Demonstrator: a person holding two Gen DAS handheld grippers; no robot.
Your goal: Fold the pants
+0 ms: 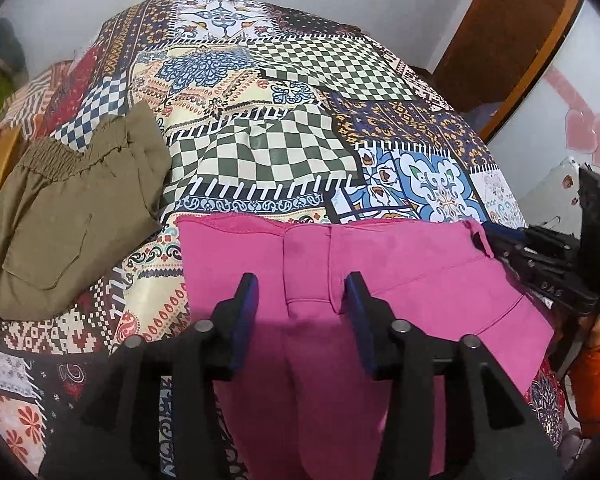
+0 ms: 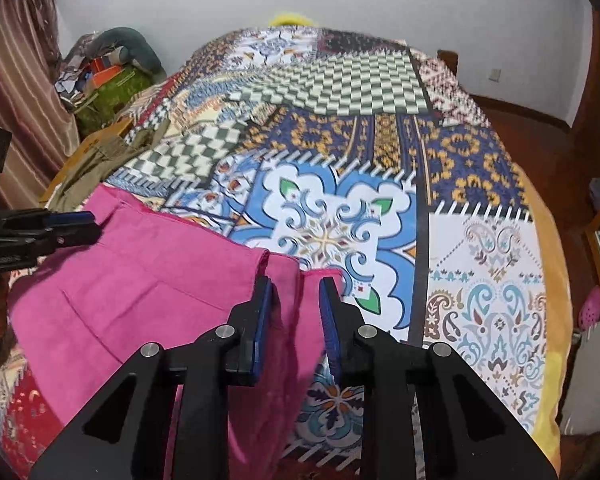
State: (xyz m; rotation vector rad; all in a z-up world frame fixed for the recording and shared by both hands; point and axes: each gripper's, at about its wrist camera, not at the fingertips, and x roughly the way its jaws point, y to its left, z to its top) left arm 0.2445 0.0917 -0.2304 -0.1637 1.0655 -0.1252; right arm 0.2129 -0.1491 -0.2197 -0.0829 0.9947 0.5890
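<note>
Pink pants [image 1: 400, 264] lie on the patterned bedspread, waistband toward the far side. My left gripper [image 1: 302, 292] is open, its blue-padded fingers apart over the fly area. In the right wrist view the pink pants [image 2: 140, 280] spread to the left. My right gripper [image 2: 296, 300] has its fingers slightly apart around a raised fold at the waistband's right corner; whether the pads clamp the cloth is not clear. The right gripper also shows in the left wrist view [image 1: 496, 240] at the waistband corner. The left gripper shows in the right wrist view [image 2: 80, 220] at the far left.
Folded olive-green pants [image 1: 72, 208] lie on the bedspread [image 1: 300, 92] to the left of the pink pair. A wooden door [image 1: 508, 32] stands at the back right. Clutter and a curtain [image 2: 20, 80] are by the bed's left side. The bed's right edge [image 2: 548, 320] drops to a wooden floor.
</note>
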